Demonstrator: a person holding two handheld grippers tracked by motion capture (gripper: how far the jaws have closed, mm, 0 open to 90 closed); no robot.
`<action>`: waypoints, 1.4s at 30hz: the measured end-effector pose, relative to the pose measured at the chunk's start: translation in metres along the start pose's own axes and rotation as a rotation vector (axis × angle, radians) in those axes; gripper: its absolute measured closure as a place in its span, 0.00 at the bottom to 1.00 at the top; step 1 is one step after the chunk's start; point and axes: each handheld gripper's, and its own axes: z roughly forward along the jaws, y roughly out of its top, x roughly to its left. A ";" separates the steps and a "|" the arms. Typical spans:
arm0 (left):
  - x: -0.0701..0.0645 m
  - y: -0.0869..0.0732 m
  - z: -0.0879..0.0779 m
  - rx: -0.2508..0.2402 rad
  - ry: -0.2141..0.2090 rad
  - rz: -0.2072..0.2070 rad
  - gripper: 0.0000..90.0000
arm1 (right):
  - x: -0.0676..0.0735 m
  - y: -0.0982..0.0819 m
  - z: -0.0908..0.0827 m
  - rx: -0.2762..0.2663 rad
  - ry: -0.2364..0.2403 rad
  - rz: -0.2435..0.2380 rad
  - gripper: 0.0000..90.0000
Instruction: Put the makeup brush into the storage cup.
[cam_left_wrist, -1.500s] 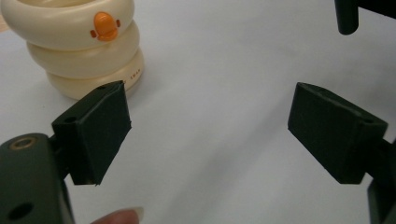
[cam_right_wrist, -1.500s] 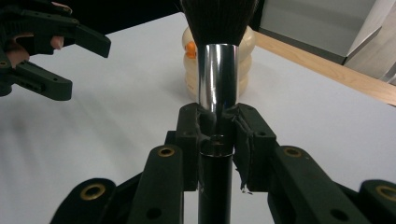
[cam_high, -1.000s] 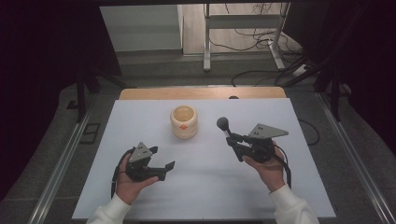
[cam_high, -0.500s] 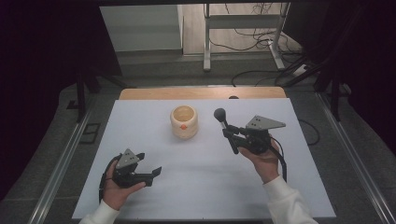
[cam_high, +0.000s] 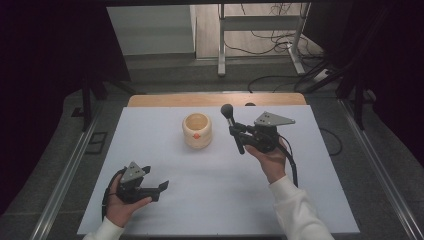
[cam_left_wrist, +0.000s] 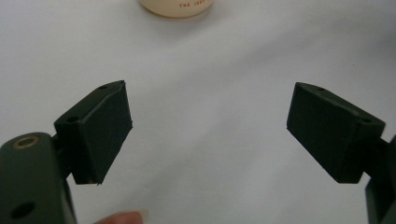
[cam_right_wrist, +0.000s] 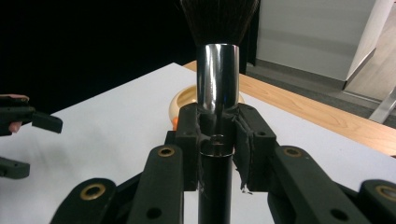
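A black makeup brush (cam_high: 232, 125) with a silver ferrule (cam_right_wrist: 217, 77) stands upright, bristles up, clamped between the pads of my right gripper (cam_high: 239, 134). In the high view that gripper is above the table, just right of a cream round cup (cam_high: 197, 130) with an orange mark on its side. The cup's rim (cam_right_wrist: 187, 95) peeks out behind the jaws in the right gripper view. My left gripper (cam_high: 159, 189) rests low near the table's front left, open, with nothing between its pads (cam_left_wrist: 100, 128). The cup's base (cam_left_wrist: 175, 7) lies far ahead of it.
The white tabletop (cam_high: 215, 190) ends at a wooden strip (cam_high: 210, 100) along the far edge. Metal rails (cam_high: 65, 175) flank both sides. A table frame and cables (cam_high: 270, 35) lie on the floor beyond.
My right gripper has carried the brush up and toward the cup. My left gripper has drawn back toward the front left of the table and lower.
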 end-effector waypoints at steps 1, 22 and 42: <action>0.000 0.000 0.000 0.001 0.000 0.000 0.16 | -0.001 0.001 0.002 -0.002 -0.001 0.000 0.81; 0.000 -0.001 0.002 0.006 0.004 0.004 0.16 | -0.007 0.013 0.037 -0.035 0.021 0.041 0.81; 0.000 -0.001 0.002 0.010 0.007 0.003 0.17 | -0.010 0.018 0.049 -0.045 0.021 0.054 0.81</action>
